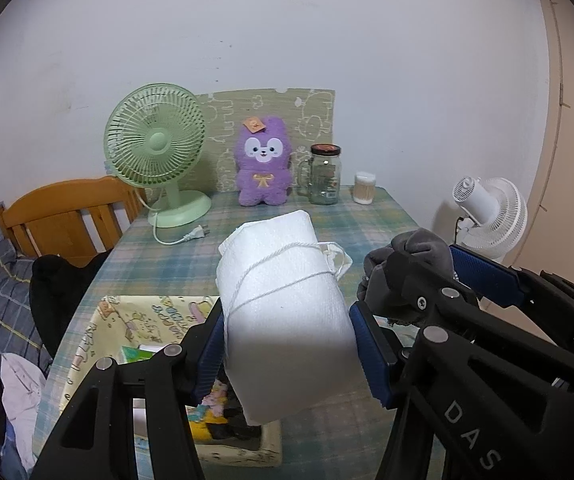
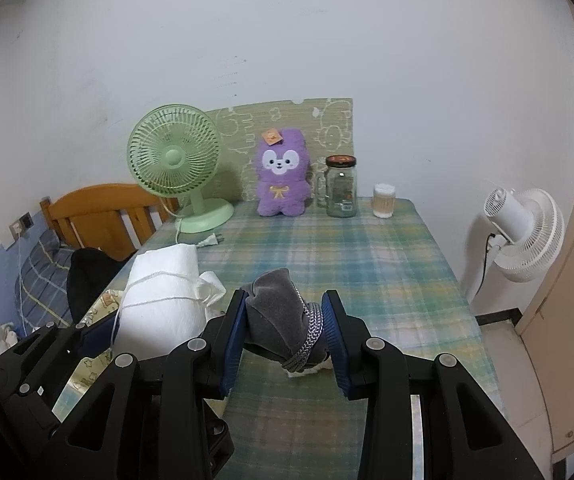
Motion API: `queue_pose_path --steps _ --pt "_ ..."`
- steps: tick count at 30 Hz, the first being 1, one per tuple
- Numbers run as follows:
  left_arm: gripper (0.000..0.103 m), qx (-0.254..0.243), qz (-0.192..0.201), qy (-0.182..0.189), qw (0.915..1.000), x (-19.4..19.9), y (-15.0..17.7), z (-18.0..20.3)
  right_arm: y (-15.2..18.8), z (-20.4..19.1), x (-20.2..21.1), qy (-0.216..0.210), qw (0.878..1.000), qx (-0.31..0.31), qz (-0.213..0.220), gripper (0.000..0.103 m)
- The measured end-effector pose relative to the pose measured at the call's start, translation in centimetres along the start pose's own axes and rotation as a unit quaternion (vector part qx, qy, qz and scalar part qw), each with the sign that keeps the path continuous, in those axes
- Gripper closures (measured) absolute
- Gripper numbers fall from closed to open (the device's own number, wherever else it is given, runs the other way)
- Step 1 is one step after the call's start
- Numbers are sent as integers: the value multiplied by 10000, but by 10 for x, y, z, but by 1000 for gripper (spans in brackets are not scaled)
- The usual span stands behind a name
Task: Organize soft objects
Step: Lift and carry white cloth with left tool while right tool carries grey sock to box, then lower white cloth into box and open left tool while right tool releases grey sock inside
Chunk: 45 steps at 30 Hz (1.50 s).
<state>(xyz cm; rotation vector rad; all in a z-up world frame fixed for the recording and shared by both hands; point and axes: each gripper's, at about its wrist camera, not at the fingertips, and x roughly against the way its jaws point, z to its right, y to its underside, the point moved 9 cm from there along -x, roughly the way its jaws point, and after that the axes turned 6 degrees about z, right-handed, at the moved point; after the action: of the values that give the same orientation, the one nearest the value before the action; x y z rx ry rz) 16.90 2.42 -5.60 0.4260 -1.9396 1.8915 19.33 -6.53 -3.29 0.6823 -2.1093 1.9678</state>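
Item one: a white padded bundle (image 1: 283, 312) tied with string, probably light and squashy, best taken across its middle; the left gripper (image 1: 287, 344) was clamped there, holding it above the printed fabric basket (image 1: 87, 360). Item two: a grey velvet pouch (image 2: 283, 320) wound with chain, soft but likely slippery, pinched in the narrowly parted right gripper (image 2: 283, 340) over the plaid tablecloth (image 2: 387, 280).

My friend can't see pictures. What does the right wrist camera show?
The right gripper squeezes a grey velvet pouch wrapped with a silver chain above a green plaid tablecloth. Beside it, the left gripper holds a white string-tied cloth roll; a purple plush bunny sits by the wall.
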Motion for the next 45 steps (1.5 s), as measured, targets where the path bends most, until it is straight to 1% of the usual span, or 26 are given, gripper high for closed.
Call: queue_pose_path --steps 14,20,29,34,43,45 --pt "41 118 75 -137 9998 0 -3 -35 -8 -36 -12 -158 9995 267 47 62" --pt "41 173 60 -178 9997 -3 0 -54 -5 -53 -20 -255 9992 304 -36 62" --pt "41 247 100 -172 9995 -7 2 -77 -4 -75 -31 -294 9985 443 -93 62" --pt "41 306 37 -241 9992 -10 8 -91 3 -90 -40 -377 9977 532 -200 62" --pt "40 342 -210 -391 9984 -19 25 -116 17 -115 -55 -532 9954 668 -423 62" --pt "38 360 -249 -410 9982 -21 28 -120 21 -120 -59 -558 9950 676 -481 62"
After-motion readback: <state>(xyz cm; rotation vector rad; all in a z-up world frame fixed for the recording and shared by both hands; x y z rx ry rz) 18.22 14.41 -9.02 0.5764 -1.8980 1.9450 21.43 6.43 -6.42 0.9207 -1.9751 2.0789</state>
